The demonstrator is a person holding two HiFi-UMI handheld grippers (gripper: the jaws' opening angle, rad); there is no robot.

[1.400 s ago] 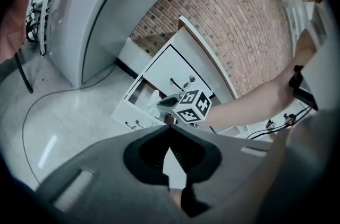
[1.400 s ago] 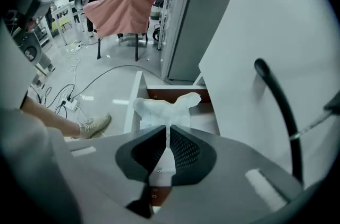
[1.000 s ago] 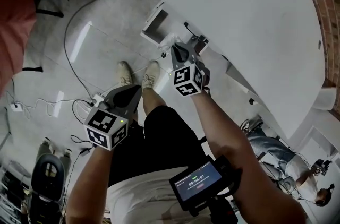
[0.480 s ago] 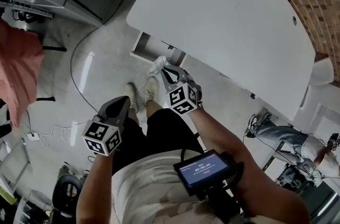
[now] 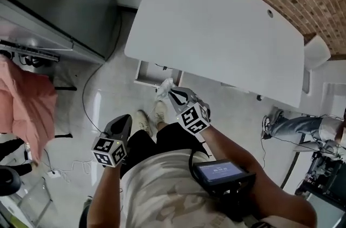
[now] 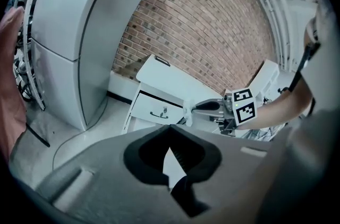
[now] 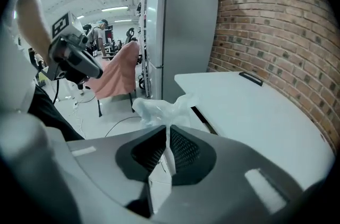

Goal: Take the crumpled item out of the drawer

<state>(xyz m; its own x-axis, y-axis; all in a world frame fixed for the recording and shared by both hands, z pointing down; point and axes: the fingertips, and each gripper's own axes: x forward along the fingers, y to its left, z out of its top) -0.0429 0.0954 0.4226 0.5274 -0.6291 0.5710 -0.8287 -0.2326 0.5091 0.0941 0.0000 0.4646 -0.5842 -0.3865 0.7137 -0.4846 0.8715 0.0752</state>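
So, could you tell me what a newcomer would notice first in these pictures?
The right gripper is shut on a crumpled white item, held close to the open drawer under the white table. The left gripper hangs shut and empty, low on the left of the head view.

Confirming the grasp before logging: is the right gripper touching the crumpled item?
Touching. The right gripper view shows the right gripper with jaws pinched on the crumpled item, which bunches out beyond them.

Open floor [image 5: 116, 86] before the pulled-out drawer [image 5: 143, 81], white tabletop [image 5: 216, 32] edge directly overhead.
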